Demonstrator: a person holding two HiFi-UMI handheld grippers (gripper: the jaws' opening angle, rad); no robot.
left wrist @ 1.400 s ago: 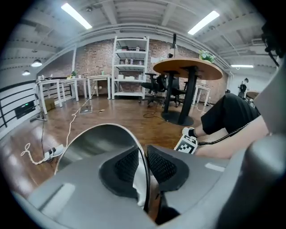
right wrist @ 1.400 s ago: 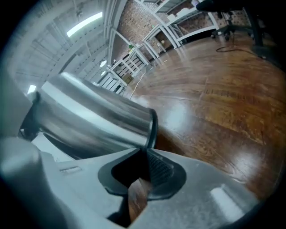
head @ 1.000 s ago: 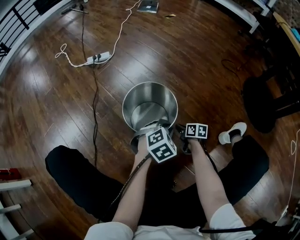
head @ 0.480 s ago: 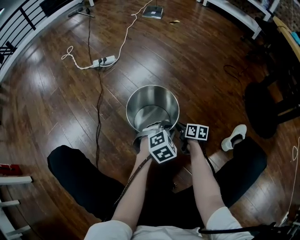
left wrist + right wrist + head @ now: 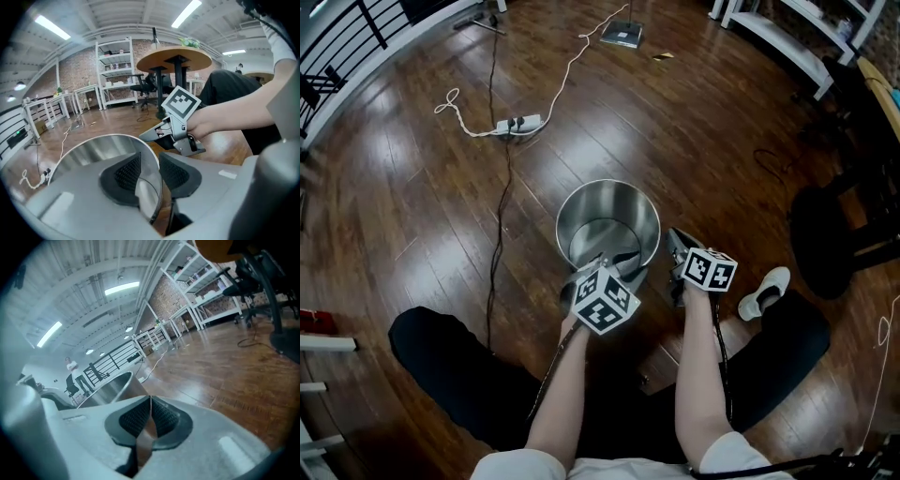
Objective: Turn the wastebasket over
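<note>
Head view: the shiny round metal wastebasket [image 5: 609, 202] stands the right way up on the brown wooden floor [image 5: 422, 216]. Its open mouth faces up, and it is just in front of the person's knees. The left tool [image 5: 602, 262] is at the near edge of the wastebasket. The right tool [image 5: 675, 240] hangs just beside the wastebasket, on its right, and seems to touch nothing. A white power strip [image 5: 521, 123] with its cord lies well apart, farther off on the floor.

Left gripper view: the left tool [image 5: 151, 164] has one pad inside the wastebasket [image 5: 93, 150] and one outside, so the thin wall sits between them. The jaws have just been opening. There is a small gap next to the outside pad, so they are not squeezing the wall. The right tool [image 5: 147, 135] shows behind, with its tips closed.

Right gripper view: the right tool [image 5: 150, 416] has its two pads pressed together with nothing between them. The wastebasket [image 5: 110, 385] is on its left.

I think the wastebasket is not turned over yet. To do it well, the left tool should squeeze the edge tight first, because smooth metal is slippery. Then it can tip the wastebasket slowly. The right tool could press on the side to steady it, so it does not roll away or bang down.
</note>
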